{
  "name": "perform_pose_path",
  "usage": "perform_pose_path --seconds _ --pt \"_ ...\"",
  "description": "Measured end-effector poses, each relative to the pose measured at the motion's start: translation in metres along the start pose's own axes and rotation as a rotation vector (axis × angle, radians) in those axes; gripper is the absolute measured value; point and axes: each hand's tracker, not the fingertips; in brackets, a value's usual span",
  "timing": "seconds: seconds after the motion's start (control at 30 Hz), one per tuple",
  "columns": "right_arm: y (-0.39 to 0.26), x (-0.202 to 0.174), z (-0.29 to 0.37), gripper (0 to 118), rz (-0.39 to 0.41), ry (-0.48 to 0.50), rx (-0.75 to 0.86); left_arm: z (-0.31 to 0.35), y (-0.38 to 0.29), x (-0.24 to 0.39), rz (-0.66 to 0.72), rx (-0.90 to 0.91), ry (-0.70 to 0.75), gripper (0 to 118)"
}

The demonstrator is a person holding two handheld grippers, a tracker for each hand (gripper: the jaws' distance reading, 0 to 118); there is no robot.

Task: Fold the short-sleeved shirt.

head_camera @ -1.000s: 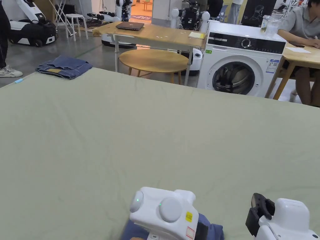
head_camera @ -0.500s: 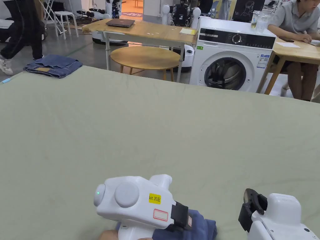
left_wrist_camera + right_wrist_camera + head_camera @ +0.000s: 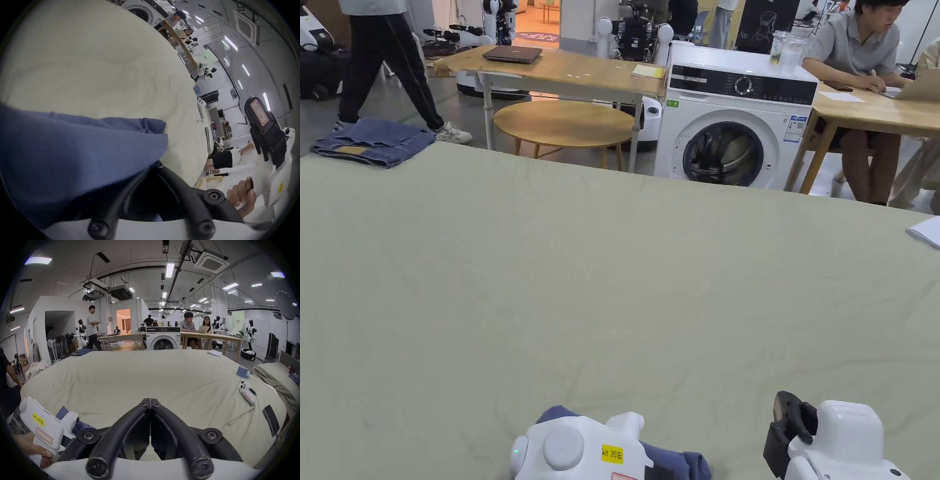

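Observation:
The blue short-sleeved shirt [image 3: 681, 465] lies bunched at the near edge of the grey-green covered table [image 3: 612, 281]. In the left gripper view the shirt [image 3: 73, 154] drapes over one jaw. My left gripper [image 3: 155, 164] is shut on an edge of the cloth. My right gripper [image 3: 150, 400] is shut with nothing between its jaws and hovers above the sheet just right of the shirt. In the head view the right gripper [image 3: 782, 409] sits at the bottom right, apart from the shirt.
Folded jeans [image 3: 372, 142] lie on the table's far left corner and white paper [image 3: 925, 231] at the right edge. A controller [image 3: 246, 392], a phone [image 3: 271, 420] and a blue pack [image 3: 242, 371] lie on the right side. Beyond stand a washing machine [image 3: 731, 134] and people.
The head camera has panned right. My left gripper, still holding the shirt, has sunk toward the near edge. A person has walked in at the far left. The right gripper has barely moved.

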Motion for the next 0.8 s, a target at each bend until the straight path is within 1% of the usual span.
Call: perform_pose_path --seconds 0.07,0.23,0.27,0.37,0.47,0.63,0.73,0.8 --pt "0.000 0.000 -0.001 0 0.001 -0.002 -0.002 0.013 0.000 0.006 -0.007 0.005 0.011 0" --pt "0.005 -0.003 -0.005 0 0.003 0.000 0.010 0.072 0.007 0.017 -0.116 0.173 0.067 0" --pt "0.007 -0.005 -0.007 0 0.005 0.001 0.013 0.084 0.008 0.019 -0.145 0.211 0.097 0" --pt "0.014 -0.012 -0.012 0 0.012 0.009 0.029 0.122 0.009 0.023 -0.266 0.367 0.275 0" --pt "0.020 -0.022 -0.014 0 0.026 0.018 0.061 0.151 0.005 0.026 -0.368 0.522 0.411 0" --pt "0.032 -0.038 -0.014 0 0.034 0.019 0.144 0.182 -0.015 0.031 -0.502 0.876 0.610 0" --pt "0.038 -0.046 -0.012 0 0.047 0.008 0.198 0.192 -0.025 0.030 -0.531 1.063 0.668 0" --pt "0.043 -0.050 -0.011 0 0.053 0.007 0.213 0.194 -0.028 0.028 -0.475 1.112 0.712 0"
